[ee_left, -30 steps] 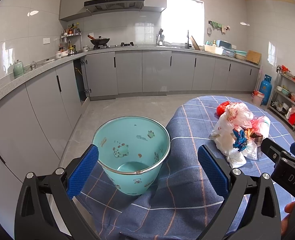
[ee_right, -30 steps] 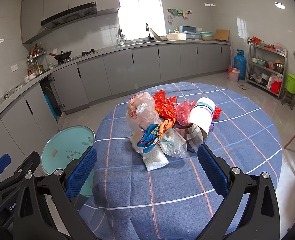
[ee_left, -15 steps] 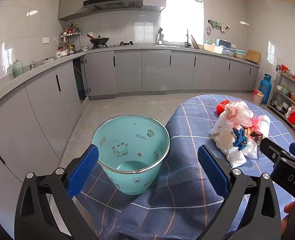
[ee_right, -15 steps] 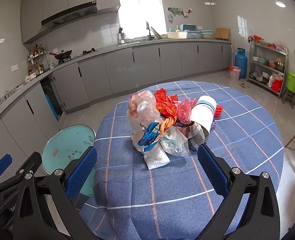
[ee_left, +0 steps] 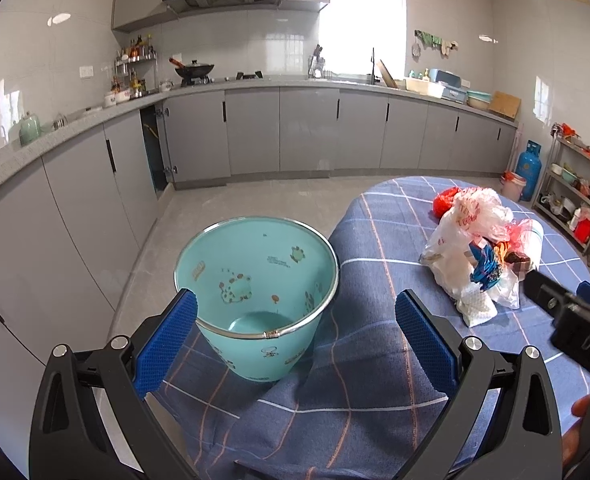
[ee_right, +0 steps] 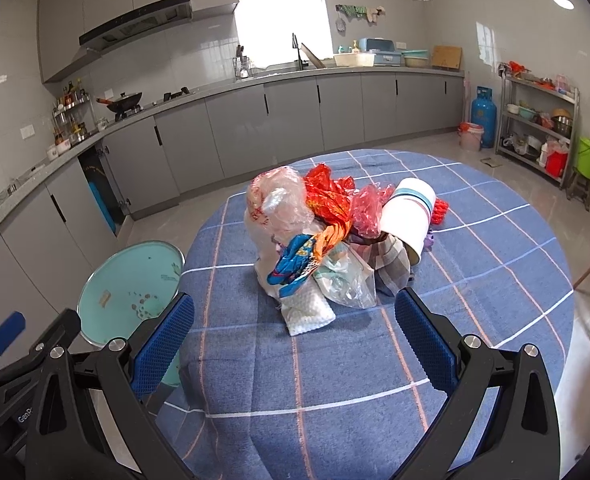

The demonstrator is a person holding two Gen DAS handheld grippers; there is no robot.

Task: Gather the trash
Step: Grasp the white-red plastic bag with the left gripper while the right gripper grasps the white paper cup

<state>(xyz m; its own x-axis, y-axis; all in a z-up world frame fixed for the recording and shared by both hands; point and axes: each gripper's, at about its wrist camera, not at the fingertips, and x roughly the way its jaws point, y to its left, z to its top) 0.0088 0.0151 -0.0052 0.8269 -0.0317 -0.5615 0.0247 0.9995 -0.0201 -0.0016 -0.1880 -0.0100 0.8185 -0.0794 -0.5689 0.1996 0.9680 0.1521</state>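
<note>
Round table (ee_right: pixel 495 280): blue checked cloth, soft, folds hanging at the near edge. Teal bin (ee_left: pixel 255 280): smooth tapered bucket, metal rim band, cartoon prints, stands beside the table's left edge against the draped cloth. Trash pile (ee_right: pixel 327 240) mid-table: crinkled clear and red plastic bags, glossy orange-blue wrappers, white paper cup (ee_right: pixel 409 220) lying on its side, quilted white tissue in front. Left gripper (ee_left: pixel 295 332): blue textured pads wide apart, empty, facing the bin. Right gripper (ee_right: pixel 295 332): wide apart, empty, short of the pile.
</note>
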